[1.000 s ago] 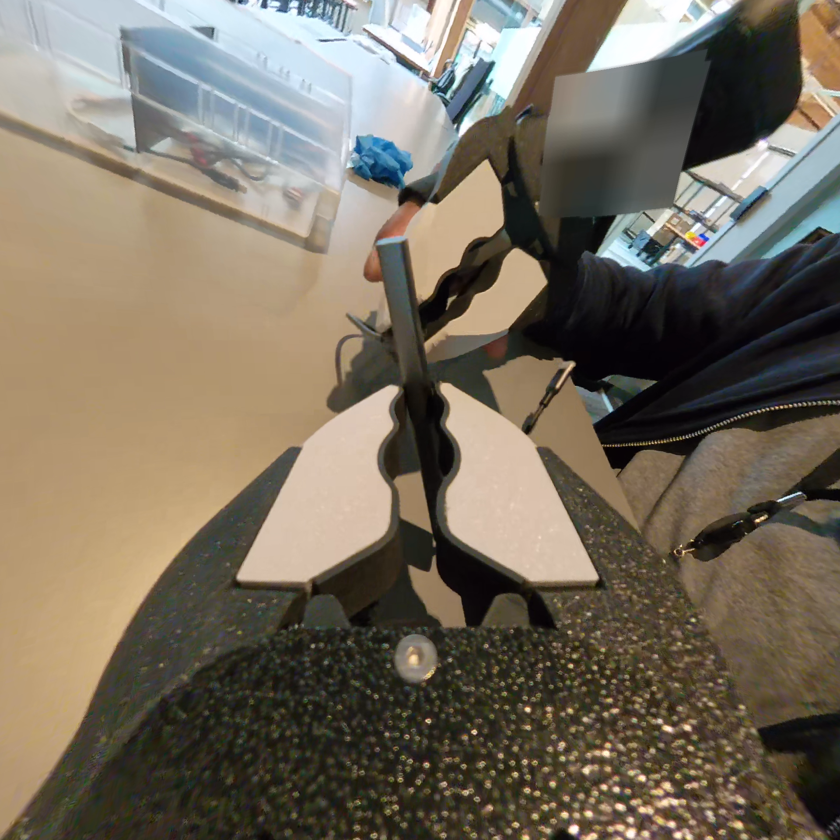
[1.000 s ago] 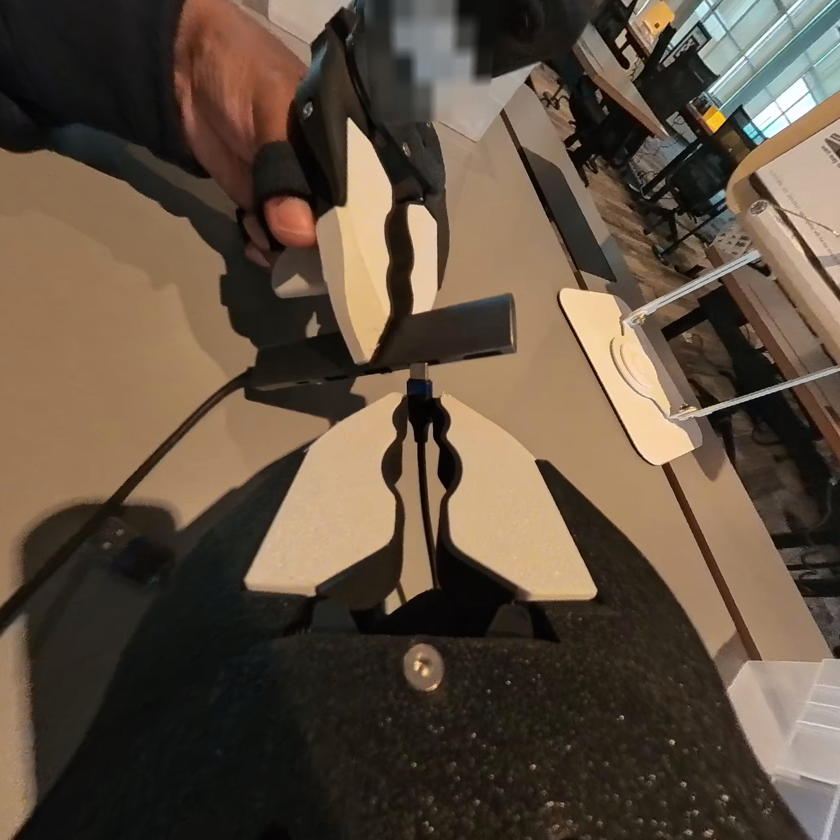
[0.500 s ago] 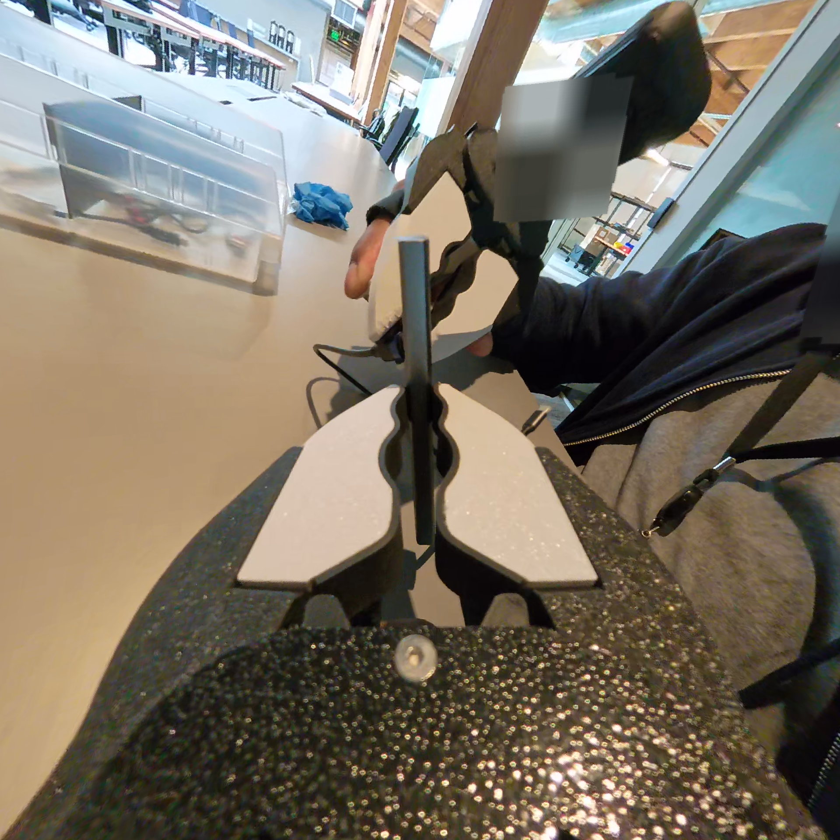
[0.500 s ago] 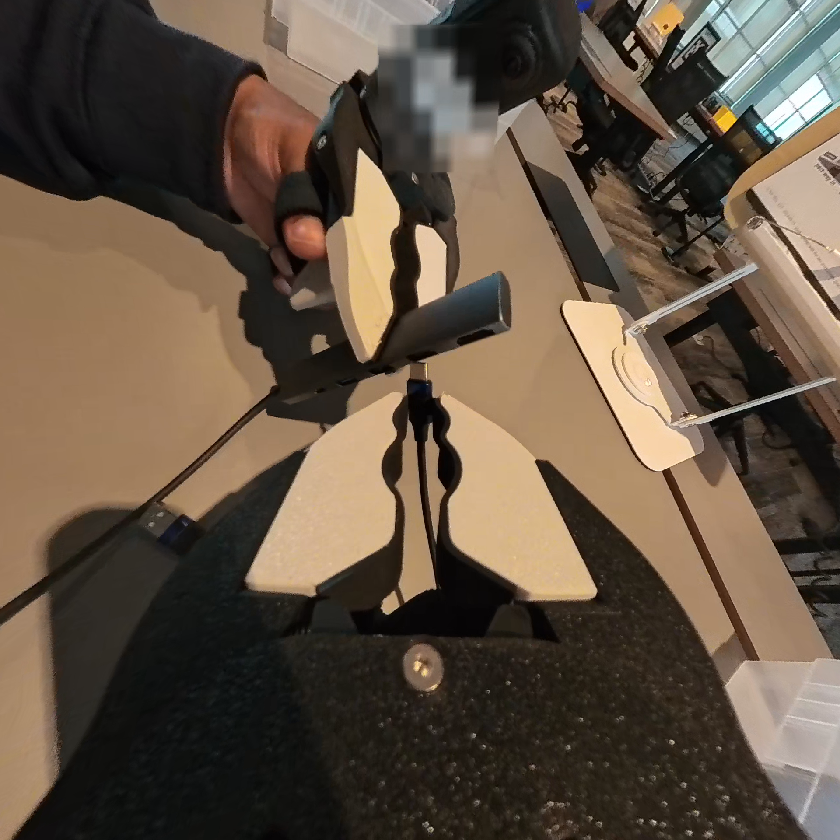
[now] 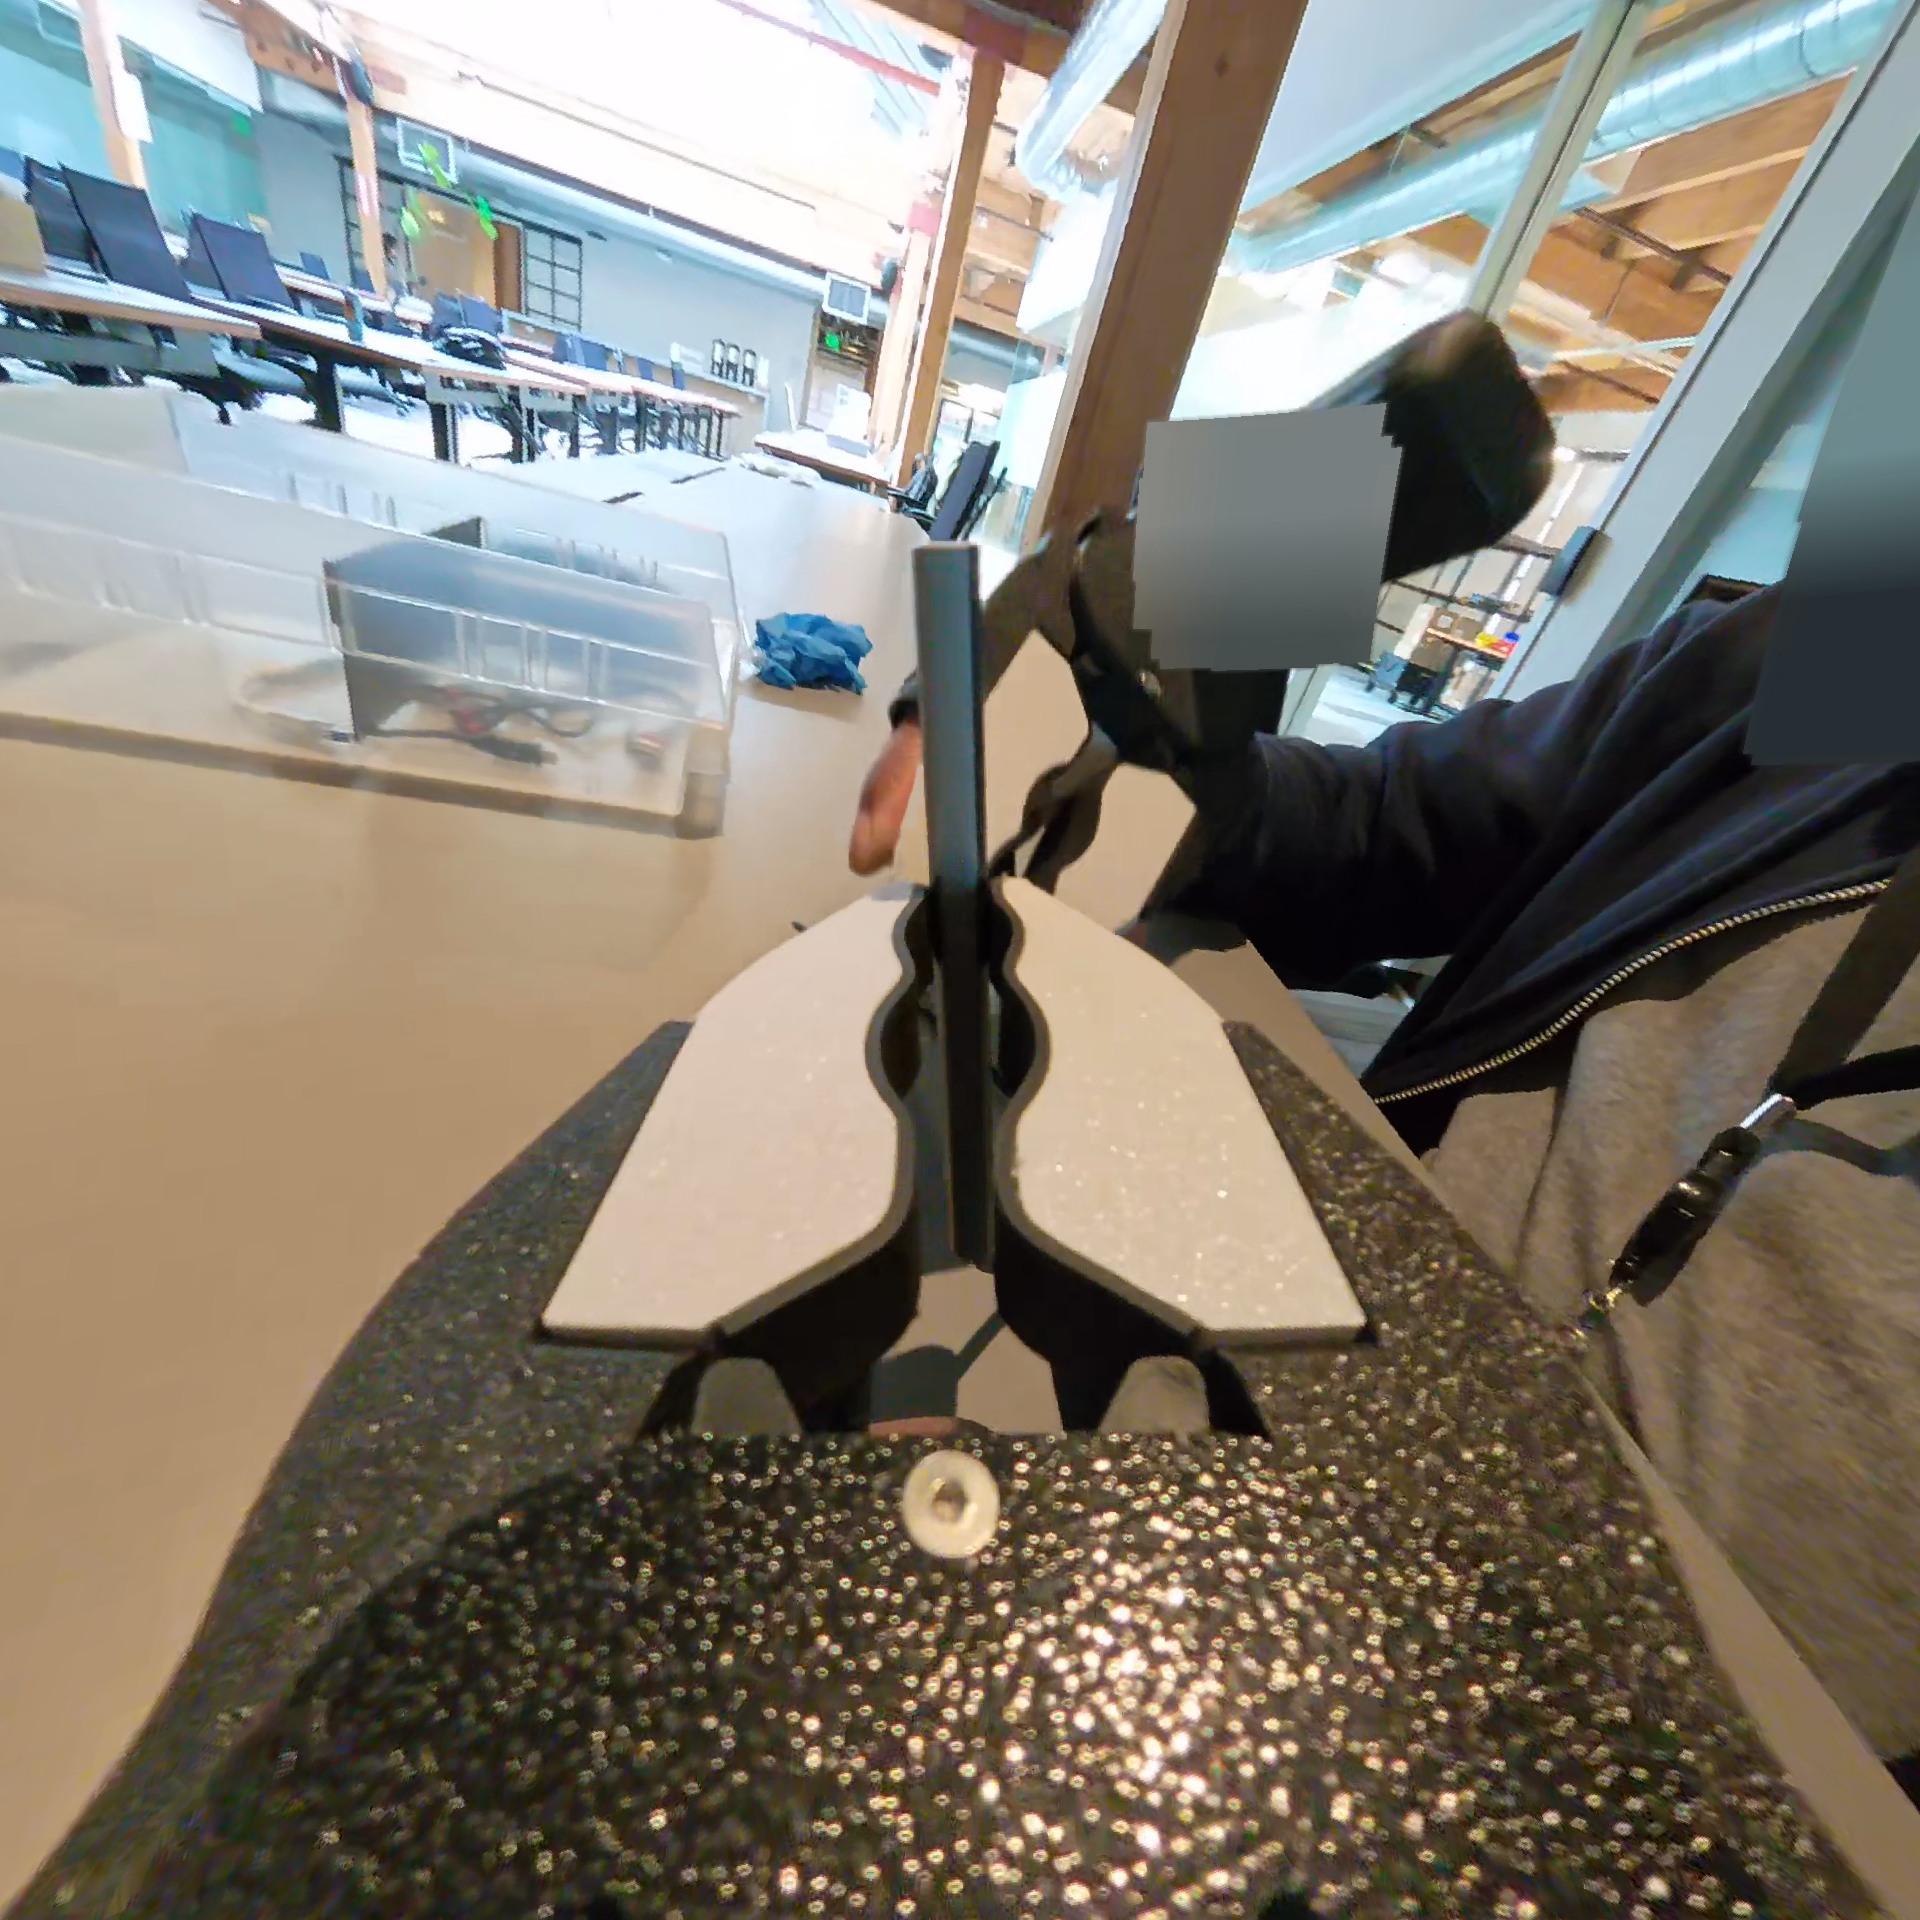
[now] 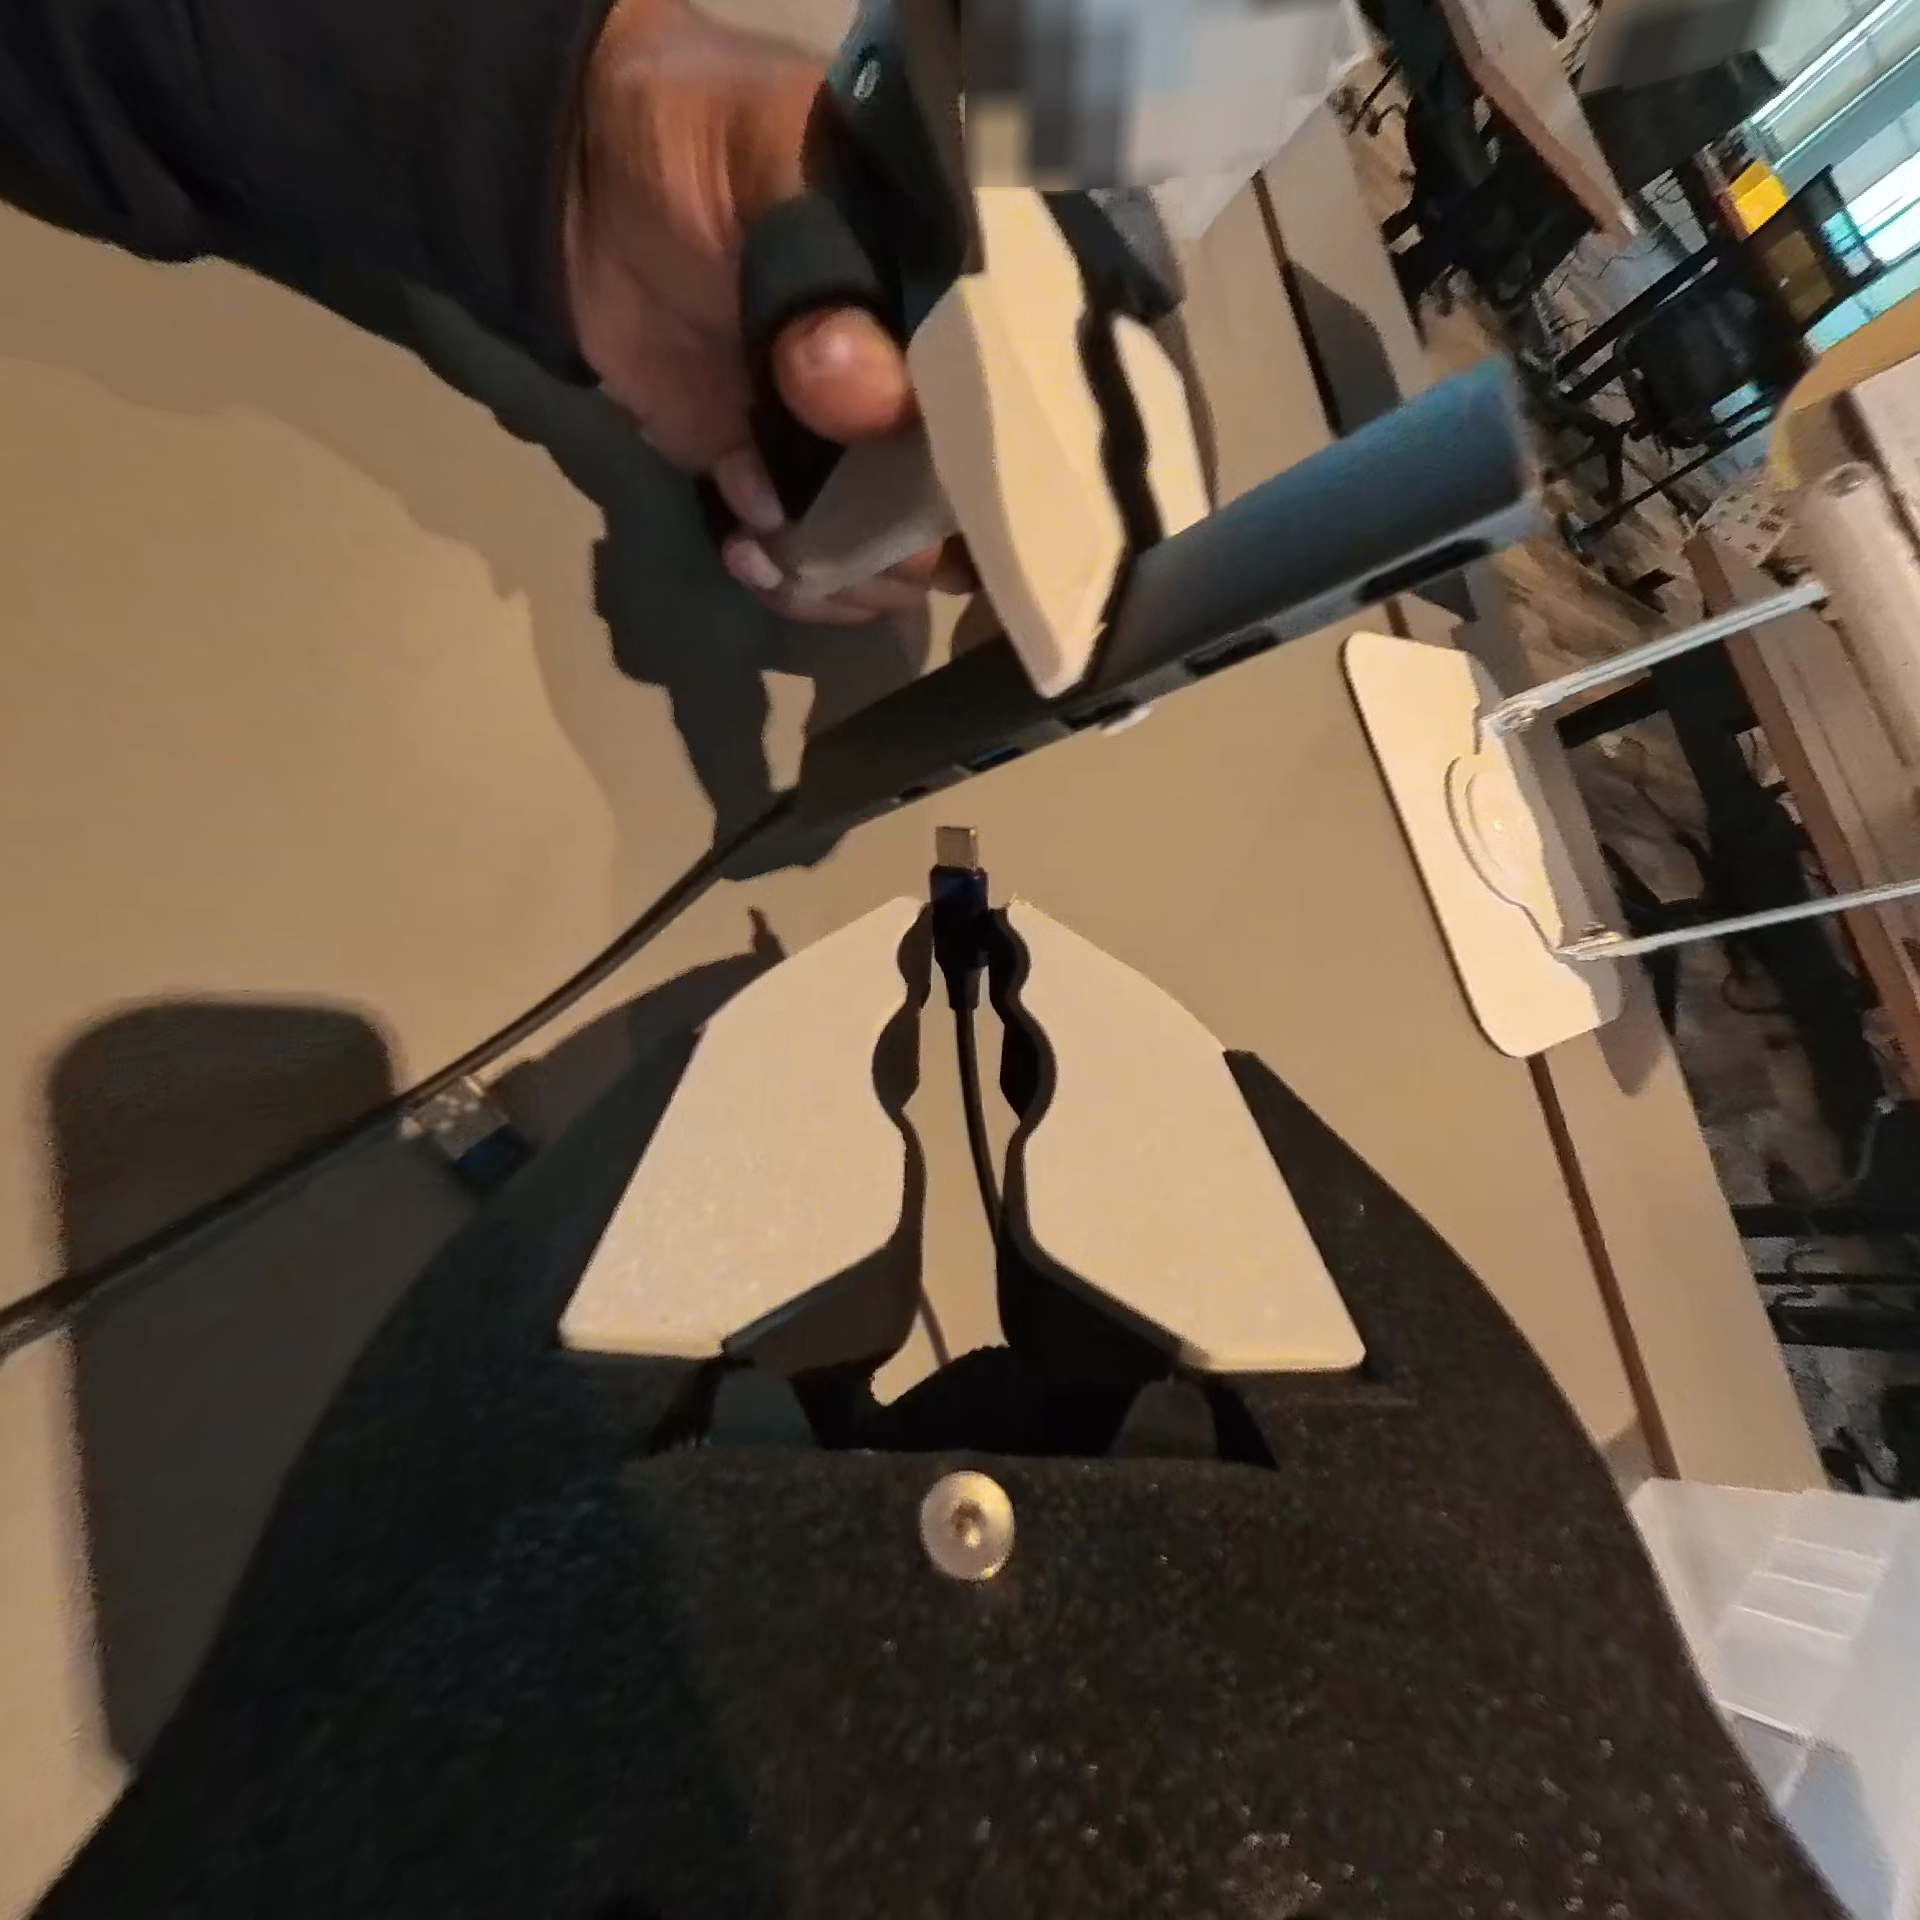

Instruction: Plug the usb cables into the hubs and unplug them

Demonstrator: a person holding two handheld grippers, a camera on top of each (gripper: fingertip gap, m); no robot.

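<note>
Left gripper (image 5: pixel 956 914): black speckled body with glinting flecks, pale grey plates edged in black. Hub (image 5: pixel 951 748), between its jaws: dark slate grey. Right gripper (image 6: pixel 961 909): matt black body, cream plates. Plug (image 6: pixel 956 847), just ahead of its jaws: silver tip, dark blue collar, black cable. Desk (image 5: pixel 312 987): plain beige. Gloves (image 5: pixel 810 649), beyond the left jaws: bright blue. Bin (image 5: pixel 520 644), left of them: clear. Sleeve (image 5: pixel 1455 831), to their right: navy.

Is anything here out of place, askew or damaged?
Nothing looks damaged. The USB hub is tilted in the left tongs, held off the table. The USB plug in the right tongs is out of the hub, a gap between them.
</note>
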